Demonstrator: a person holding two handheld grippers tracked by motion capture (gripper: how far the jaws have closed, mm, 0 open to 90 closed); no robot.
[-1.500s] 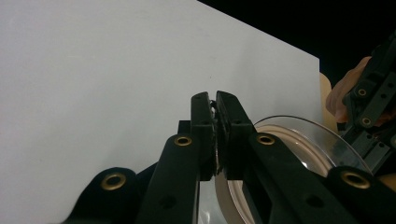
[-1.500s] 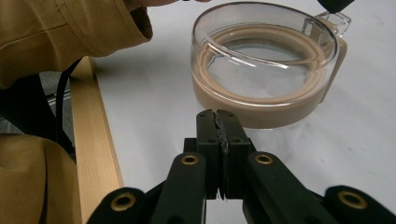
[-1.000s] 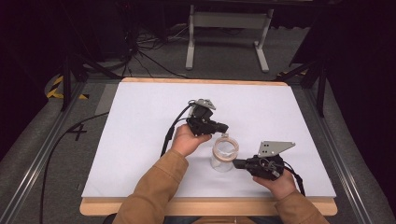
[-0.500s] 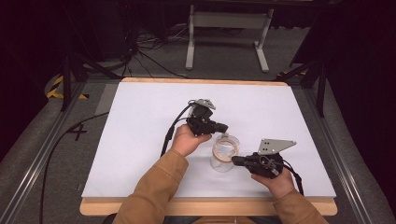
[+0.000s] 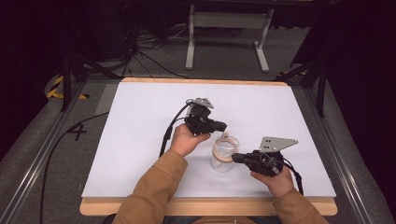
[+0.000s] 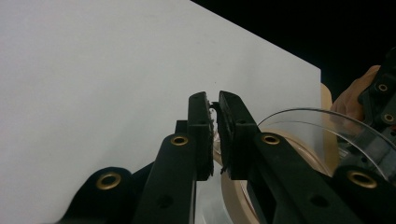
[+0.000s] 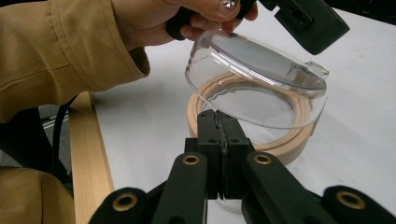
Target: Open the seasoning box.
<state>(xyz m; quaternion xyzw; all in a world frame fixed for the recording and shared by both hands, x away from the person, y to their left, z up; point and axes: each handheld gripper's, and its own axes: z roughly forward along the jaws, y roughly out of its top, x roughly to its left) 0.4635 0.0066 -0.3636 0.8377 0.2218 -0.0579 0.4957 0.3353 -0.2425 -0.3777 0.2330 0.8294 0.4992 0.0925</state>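
A clear round container (image 5: 222, 159) with a tan ring at its mouth (image 7: 243, 140) stands on the white table. Above it a clear lid (image 7: 261, 60) hangs tilted, its far side raised off the ring. My left gripper (image 5: 223, 127) is shut on the lid's small tab (image 6: 215, 108) and reaches in from the container's far left. My right gripper (image 5: 234, 157) comes from the right. In the right gripper view its jaws (image 7: 219, 128) stand shut on the container's near rim.
The white sheet (image 5: 140, 116) covers the wooden table (image 5: 210, 206), with open room on all sides of the container. A tan sleeve (image 7: 60, 42) lies close to the left of the container. Black cables (image 5: 168, 130) trail from both grippers.
My right gripper has slid left onto the container's rim. The left gripper has shifted only slightly over the container with the lid.
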